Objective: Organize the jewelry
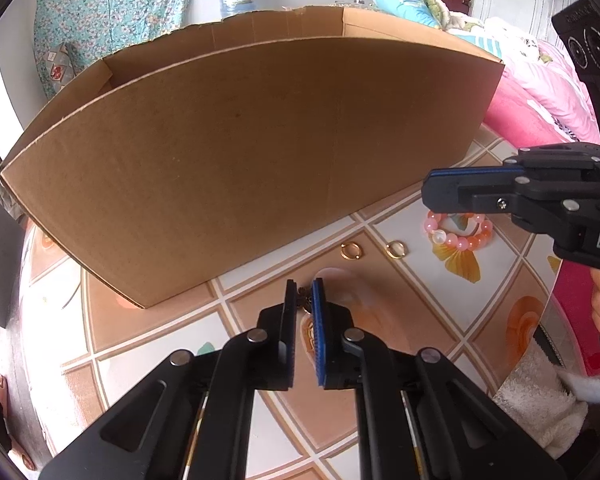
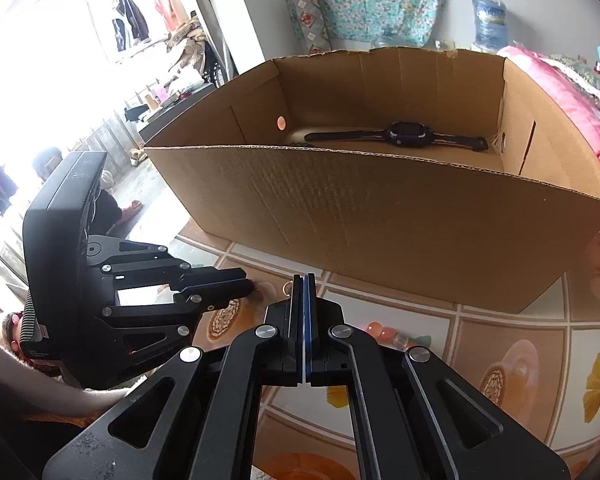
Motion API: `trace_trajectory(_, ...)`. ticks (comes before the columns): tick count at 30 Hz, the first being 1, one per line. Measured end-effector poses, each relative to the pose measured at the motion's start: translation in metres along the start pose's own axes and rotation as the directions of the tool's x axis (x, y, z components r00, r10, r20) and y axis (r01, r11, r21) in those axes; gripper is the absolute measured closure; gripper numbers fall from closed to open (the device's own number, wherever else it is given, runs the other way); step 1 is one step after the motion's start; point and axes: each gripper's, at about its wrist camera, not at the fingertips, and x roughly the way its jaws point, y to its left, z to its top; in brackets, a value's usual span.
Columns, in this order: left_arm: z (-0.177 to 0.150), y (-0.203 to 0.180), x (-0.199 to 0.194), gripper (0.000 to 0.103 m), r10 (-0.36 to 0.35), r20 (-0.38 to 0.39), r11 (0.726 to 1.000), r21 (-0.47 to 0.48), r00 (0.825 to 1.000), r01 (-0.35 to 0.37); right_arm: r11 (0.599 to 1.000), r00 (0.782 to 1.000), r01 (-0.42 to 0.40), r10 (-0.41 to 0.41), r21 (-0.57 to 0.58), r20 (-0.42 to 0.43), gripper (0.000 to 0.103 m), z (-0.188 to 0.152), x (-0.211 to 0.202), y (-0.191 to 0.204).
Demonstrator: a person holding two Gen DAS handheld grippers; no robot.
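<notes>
An open cardboard box (image 1: 236, 152) stands on the patterned table; in the right wrist view the box (image 2: 380, 224) holds a dark wristwatch (image 2: 408, 136). My left gripper (image 1: 305, 292) is shut on a small dark ornate jewelry piece (image 1: 302, 300) just above the table in front of the box. Two gold rings (image 1: 351, 251) (image 1: 395, 249) and a pink bead bracelet (image 1: 456, 232) lie on the table to its right. My right gripper (image 2: 304, 280) is shut and empty, hovering over the bracelet (image 2: 384, 334); it also shows in the left wrist view (image 1: 432, 192).
The tabletop (image 1: 412, 312) has a tile-and-flower pattern. Pink bedding (image 1: 540, 92) lies right of the box. A white towel (image 1: 540, 408) sits at the lower right. A floral cloth (image 2: 364, 0) hangs on the back wall.
</notes>
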Motion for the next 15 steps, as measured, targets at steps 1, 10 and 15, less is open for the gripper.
trace_trajectory(1,0.0,0.001,0.0,0.096,-0.004,-0.001,1.0,-0.004,1.0,0.004,1.0,1.0,0.004,-0.004,-0.006,-0.006,0.1,0.0,0.001,0.0)
trace_trajectory(10,-0.005,0.014,-0.009,0.096,0.004,0.017,0.999,-0.032,1.0,-0.003,0.99,0.993,0.048,-0.062,-0.135,-0.099,0.081,0.003,0.026,0.015)
trace_trajectory(15,-0.008,0.016,-0.012,0.096,0.003,0.03,0.999,-0.033,1.0,-0.002,0.975,0.98,0.076,-0.111,-0.21,-0.162,0.084,0.003,0.043,0.022)
